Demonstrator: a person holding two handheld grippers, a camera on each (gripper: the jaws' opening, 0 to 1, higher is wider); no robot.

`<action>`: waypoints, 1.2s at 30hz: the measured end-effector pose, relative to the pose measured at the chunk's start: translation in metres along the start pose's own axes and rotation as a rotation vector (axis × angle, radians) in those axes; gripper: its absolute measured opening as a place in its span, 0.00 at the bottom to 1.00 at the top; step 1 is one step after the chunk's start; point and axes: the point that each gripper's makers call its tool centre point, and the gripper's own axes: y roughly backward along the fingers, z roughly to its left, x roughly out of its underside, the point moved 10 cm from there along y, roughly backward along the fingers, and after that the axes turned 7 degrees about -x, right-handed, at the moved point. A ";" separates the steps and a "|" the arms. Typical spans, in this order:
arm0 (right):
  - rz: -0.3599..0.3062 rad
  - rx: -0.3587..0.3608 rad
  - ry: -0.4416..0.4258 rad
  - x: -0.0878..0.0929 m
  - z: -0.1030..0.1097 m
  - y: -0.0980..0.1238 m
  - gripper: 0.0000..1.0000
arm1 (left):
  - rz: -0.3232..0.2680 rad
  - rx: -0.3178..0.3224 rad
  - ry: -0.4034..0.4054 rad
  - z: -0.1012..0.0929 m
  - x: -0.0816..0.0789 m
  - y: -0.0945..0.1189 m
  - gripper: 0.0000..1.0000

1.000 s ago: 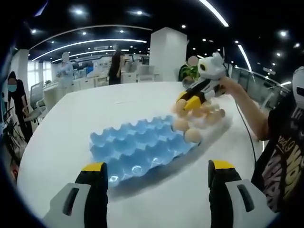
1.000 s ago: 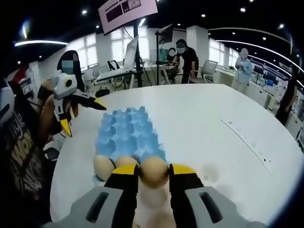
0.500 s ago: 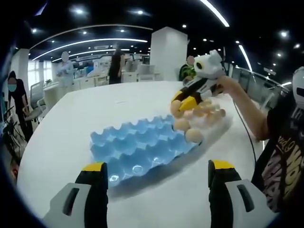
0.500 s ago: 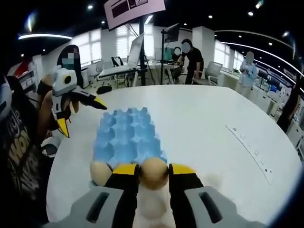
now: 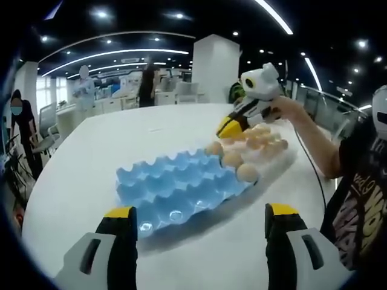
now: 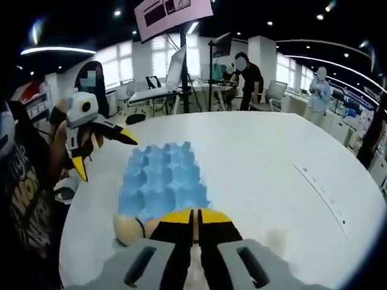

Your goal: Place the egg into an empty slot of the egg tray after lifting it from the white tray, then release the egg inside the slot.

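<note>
A blue egg tray [image 5: 169, 187] lies on the white table, with three eggs along its far-right edge; the newest egg [image 5: 214, 148] sits in a slot at the far corner. Just above it hovers my right gripper [image 5: 230, 127]. Behind that, the white tray [image 5: 284, 152] holds several eggs [image 5: 266, 140]. In the right gripper view, my right gripper [image 6: 193, 212] is shut, its jaws touching with nothing between them, over the egg tray's [image 6: 160, 175] near end. One egg [image 6: 128, 227] shows left of the jaws. My left gripper [image 5: 201, 211] is open and holds nothing, also seen as the left gripper [image 6: 103, 154] beside the tray.
A person's arm [image 5: 314, 139] holds the right gripper. A row of small marks [image 6: 320, 190] runs across the table at the right. People, desks and chairs [image 6: 242, 78] stand beyond the table's far edge.
The right gripper's jaws let go of the egg and closed together empty. The egg now rests in the egg tray's corner slot, and the right gripper has lifted slightly off it.
</note>
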 end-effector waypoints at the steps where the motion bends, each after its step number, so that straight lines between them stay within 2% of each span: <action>1: -0.017 -0.036 -0.034 0.002 0.002 -0.006 0.04 | 0.000 -0.003 -0.001 0.000 0.000 0.001 0.89; 2: -0.027 -0.057 -0.054 0.003 0.003 -0.008 0.04 | -0.001 -0.002 -0.013 0.000 -0.001 0.002 0.89; 4: -0.050 -0.043 -0.054 0.004 -0.001 -0.005 0.04 | -0.003 -0.002 -0.012 0.000 -0.003 0.004 0.89; 20: -0.048 -0.032 -0.057 0.003 -0.005 -0.004 0.07 | -0.011 -0.008 -0.009 0.003 -0.005 0.002 0.89; 27: -0.051 -0.022 -0.053 0.002 -0.005 0.001 0.14 | -0.006 -0.006 -0.010 0.004 -0.005 0.002 0.89; 36: -0.050 0.024 -0.051 0.007 -0.012 0.012 0.21 | -0.003 0.004 -0.017 0.002 -0.005 0.001 0.89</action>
